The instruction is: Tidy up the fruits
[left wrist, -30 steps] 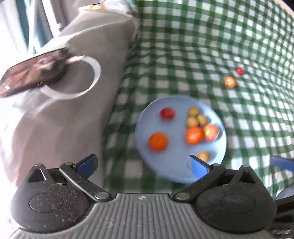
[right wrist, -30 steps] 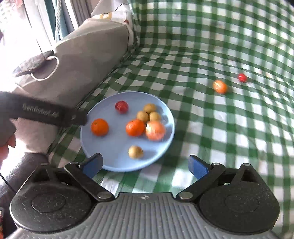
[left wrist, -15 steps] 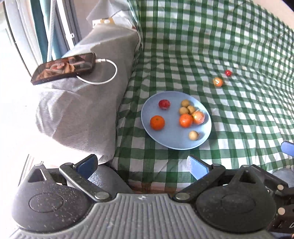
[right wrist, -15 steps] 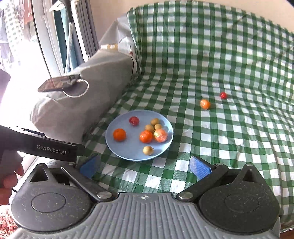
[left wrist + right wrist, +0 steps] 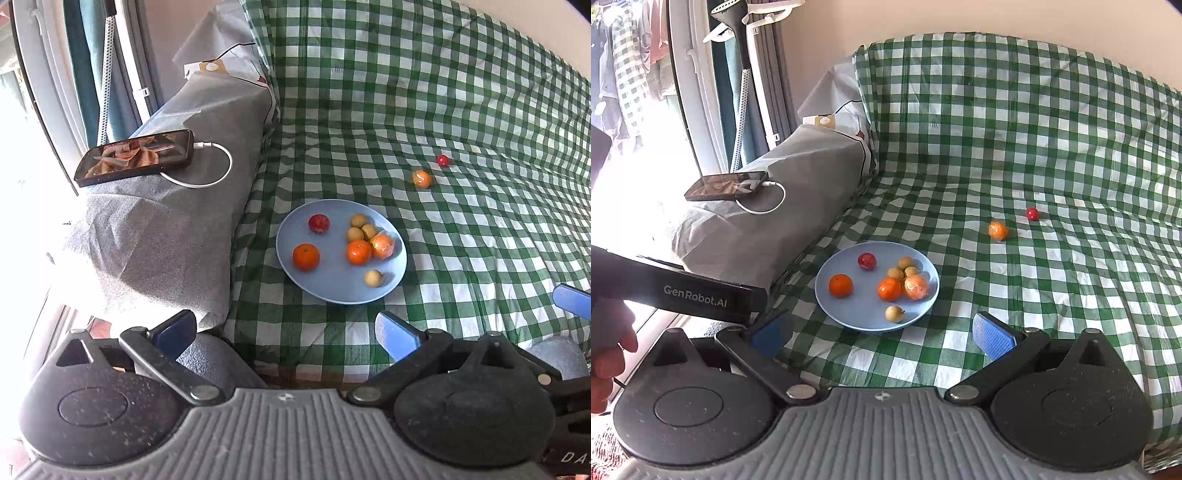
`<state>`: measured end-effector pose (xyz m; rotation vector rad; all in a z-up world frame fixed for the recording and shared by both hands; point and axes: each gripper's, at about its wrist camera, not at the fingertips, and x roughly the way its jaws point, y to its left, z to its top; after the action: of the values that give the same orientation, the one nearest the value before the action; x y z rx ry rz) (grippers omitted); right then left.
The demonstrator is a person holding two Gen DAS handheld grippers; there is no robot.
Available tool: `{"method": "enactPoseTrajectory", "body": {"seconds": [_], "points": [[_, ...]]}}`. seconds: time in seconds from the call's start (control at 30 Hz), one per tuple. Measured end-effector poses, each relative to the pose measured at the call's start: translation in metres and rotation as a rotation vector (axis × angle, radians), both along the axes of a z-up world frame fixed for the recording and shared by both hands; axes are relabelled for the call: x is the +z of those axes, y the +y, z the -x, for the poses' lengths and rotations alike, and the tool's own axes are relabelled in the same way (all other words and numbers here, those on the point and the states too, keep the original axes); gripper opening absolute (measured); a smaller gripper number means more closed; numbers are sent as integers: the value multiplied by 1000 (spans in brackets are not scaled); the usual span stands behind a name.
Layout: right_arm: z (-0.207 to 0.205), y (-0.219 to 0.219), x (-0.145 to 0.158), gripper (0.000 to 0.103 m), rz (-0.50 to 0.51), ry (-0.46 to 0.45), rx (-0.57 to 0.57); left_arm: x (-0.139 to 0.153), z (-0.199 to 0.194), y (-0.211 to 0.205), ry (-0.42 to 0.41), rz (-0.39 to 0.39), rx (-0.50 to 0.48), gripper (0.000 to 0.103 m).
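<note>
A light blue plate (image 5: 332, 288) (image 5: 857, 314) lies on the green checked cloth and holds several fruits: oranges, a red fruit (image 5: 318, 223) and small yellow ones. A wrapped orange fruit (image 5: 422, 178) (image 5: 998, 230) and a small red fruit (image 5: 442, 160) (image 5: 1031, 213) lie loose on the cloth beyond the plate to the right. My left gripper (image 5: 286, 330) is open and empty, well in front of the plate. My right gripper (image 5: 882, 334) is open and empty, also short of the plate.
A grey cushion (image 5: 166, 229) lies left of the plate with a phone (image 5: 135, 157) and white cable on it. A window and curtain are at far left. The left gripper's body (image 5: 683, 295) crosses the right wrist view at left.
Both grippers have pulled back and up from the plate, so plate and fruits look smaller and farther. The fruits have not moved.
</note>
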<state>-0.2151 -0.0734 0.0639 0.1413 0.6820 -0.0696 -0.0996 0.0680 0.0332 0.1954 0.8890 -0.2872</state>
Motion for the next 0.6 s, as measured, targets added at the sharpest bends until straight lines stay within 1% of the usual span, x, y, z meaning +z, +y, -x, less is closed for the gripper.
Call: {"method": "enactPoseTrajectory", "body": {"seconds": [0.6], "points": [[-6, -1, -8, 102, -9, 28, -7, -4, -6, -1, 17, -4, -4, 103]]}}
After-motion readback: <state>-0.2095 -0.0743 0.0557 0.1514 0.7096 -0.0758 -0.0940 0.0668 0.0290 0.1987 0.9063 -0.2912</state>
